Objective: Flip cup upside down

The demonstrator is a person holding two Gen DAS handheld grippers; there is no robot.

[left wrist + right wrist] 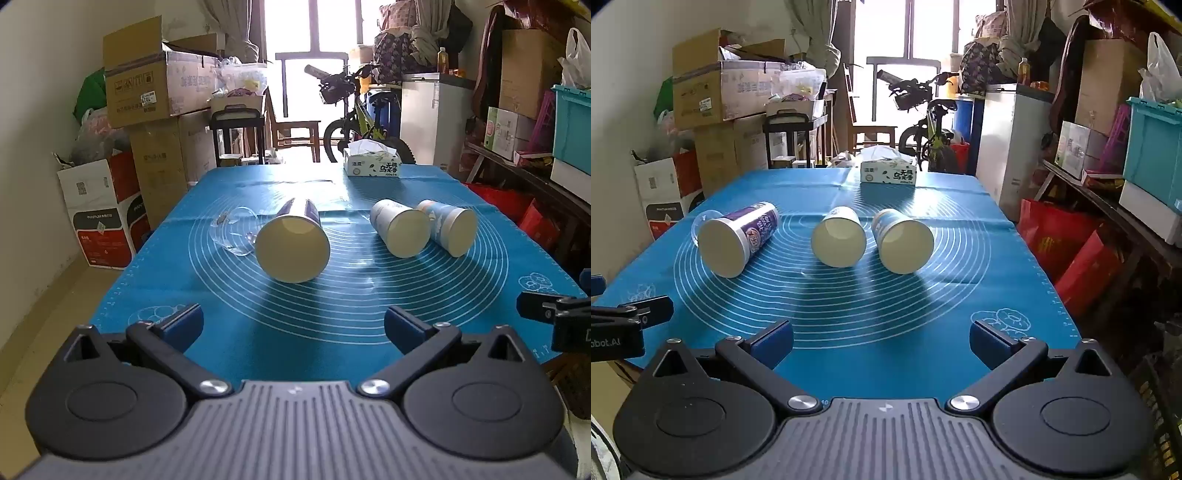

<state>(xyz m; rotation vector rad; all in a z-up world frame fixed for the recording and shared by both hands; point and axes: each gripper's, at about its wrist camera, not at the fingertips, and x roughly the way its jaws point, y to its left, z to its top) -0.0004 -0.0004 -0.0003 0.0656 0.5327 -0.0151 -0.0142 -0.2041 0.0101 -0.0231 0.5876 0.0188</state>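
Three paper cups lie on their sides on the blue mat point(332, 332), mouths toward me. The tall purple-printed cup point(293, 249) point(733, 240) is at the left, with a clear glass cup point(232, 230) on its side just beyond it. Two blue-and-white cups point(400, 229) point(448, 227) lie at the right, also in the right wrist view point(839, 236) point(903, 242). My left gripper point(293, 325) is open and empty, short of the purple cup. My right gripper point(881, 341) is open and empty, short of the blue-and-white cups.
A tissue box point(372, 162) point(888, 171) stands at the mat's far edge. Cardboard boxes point(147, 81) stack at the left, a bicycle point(354, 122) and a white freezer point(430, 122) behind, shelves with bins point(1152, 162) at the right.
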